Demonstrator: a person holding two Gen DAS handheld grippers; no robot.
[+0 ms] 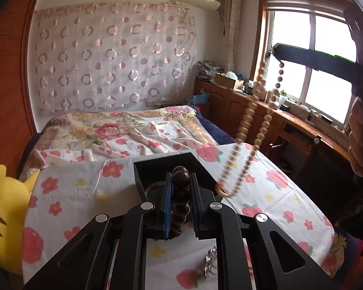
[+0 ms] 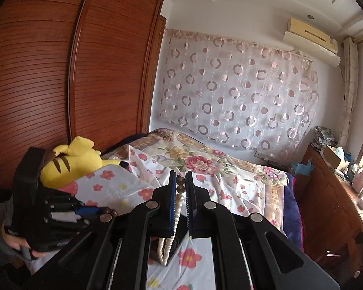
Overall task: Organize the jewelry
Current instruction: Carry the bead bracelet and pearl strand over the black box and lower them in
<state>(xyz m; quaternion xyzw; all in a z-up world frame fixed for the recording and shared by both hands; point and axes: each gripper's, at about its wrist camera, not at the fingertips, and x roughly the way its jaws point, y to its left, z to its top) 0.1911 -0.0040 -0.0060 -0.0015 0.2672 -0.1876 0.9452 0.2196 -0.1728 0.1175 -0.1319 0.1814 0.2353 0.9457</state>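
Looking out: we see a bedroom from the two grippers we hold, one camera on each.
Left gripper [image 1: 180, 188]: nearly closed, pinching a strand of dark brown beads [image 1: 180, 193] between its blue pads; the strand runs down through the jaws, its top bead standing above the fingertips.
Right gripper [image 2: 181, 193]: nearly closed on a beaded necklace [image 2: 173, 222]; two bronze beads sit at the fingertips and cream, pearl-like beads hang down in a doubled strand below.
Same necklace from the left: it hangs from the right gripper [image 1: 278, 50] high against the window [image 1: 312, 65], large tan beads [image 1: 248, 116] narrowing to small ones whose blurred lower end reaches down to the bed sheet [image 1: 123, 193].
Black box [image 1: 162, 169]: open, resting on the sheet just beyond the left gripper's fingertips; the dark strand may trail into it, though the jaws hide that part.
Silver piece [image 1: 209, 263]: small and glinting, lying on the sheet beneath the left gripper; we cannot make out what it is.
Hands: fingers [image 1: 359, 140] wrap the right gripper's handle at the right edge of the left view; another hand [image 2: 19, 244] grips the left gripper's body at the lower left of the right view.
Yellow plush toy [image 2: 70, 164]: lying on the bed beside the wooden wardrobe [image 2: 48, 72].
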